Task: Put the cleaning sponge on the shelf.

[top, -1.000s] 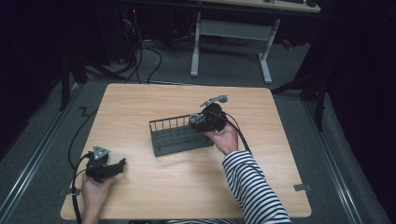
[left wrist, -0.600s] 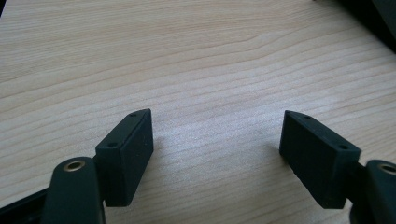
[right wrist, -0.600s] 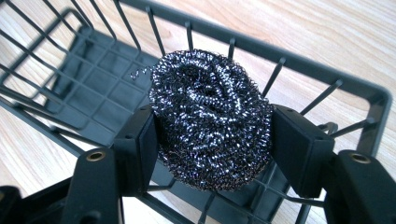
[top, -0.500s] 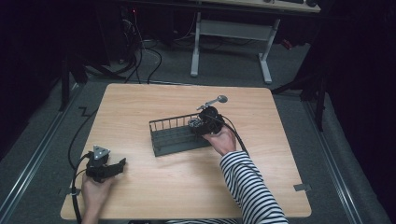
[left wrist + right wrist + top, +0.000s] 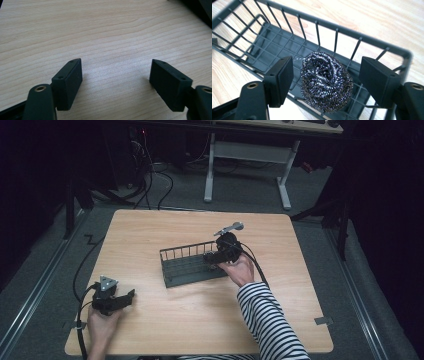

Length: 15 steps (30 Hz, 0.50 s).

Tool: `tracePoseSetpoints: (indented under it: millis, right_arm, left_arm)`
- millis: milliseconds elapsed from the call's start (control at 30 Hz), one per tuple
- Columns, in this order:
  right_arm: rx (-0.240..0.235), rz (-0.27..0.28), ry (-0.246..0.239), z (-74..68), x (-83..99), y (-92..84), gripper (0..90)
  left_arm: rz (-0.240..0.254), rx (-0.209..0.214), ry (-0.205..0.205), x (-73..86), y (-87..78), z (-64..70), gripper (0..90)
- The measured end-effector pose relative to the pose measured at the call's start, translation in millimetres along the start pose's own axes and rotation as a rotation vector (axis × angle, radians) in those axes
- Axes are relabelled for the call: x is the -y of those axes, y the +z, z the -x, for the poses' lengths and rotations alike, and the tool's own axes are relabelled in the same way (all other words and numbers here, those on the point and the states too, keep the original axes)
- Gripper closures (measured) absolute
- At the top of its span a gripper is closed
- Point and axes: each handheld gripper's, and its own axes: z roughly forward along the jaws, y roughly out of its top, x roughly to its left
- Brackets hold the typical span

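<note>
Where the fixed camera looks down on the wooden table (image 5: 165, 330), a dark wire basket (image 5: 187, 266) sits near the middle, turned slightly askew. The right gripper (image 5: 212, 258) is held by a hand in a striped sleeve (image 5: 267, 320) and reaches over the basket's right end. The left gripper (image 5: 125, 298) rests on the table near the front left corner, well apart from the basket, with a hand behind it.

Along the left gripper (image 5: 116, 75) in its own view, the jaws stand spread wide above bare wood grain, with nothing between them.

Along the right gripper (image 5: 325, 75) in its own view, the jaws are spread too, one on either side of a steel wool scourer (image 5: 325, 81) without touching it. The scourer lies on the grid floor of the basket (image 5: 274, 47), close to its barred wall.
</note>
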Motion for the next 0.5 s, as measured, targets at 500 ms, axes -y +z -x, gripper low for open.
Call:
tracePoseSetpoints:
  millis: [500]
  right_arm:
    - [0.016,0.124,0.005,4.0,12.3,-46.5,35.6]
  left_arm:
    - [0.0,0.001,0.001,-0.2,0.2,-0.1,27.0]
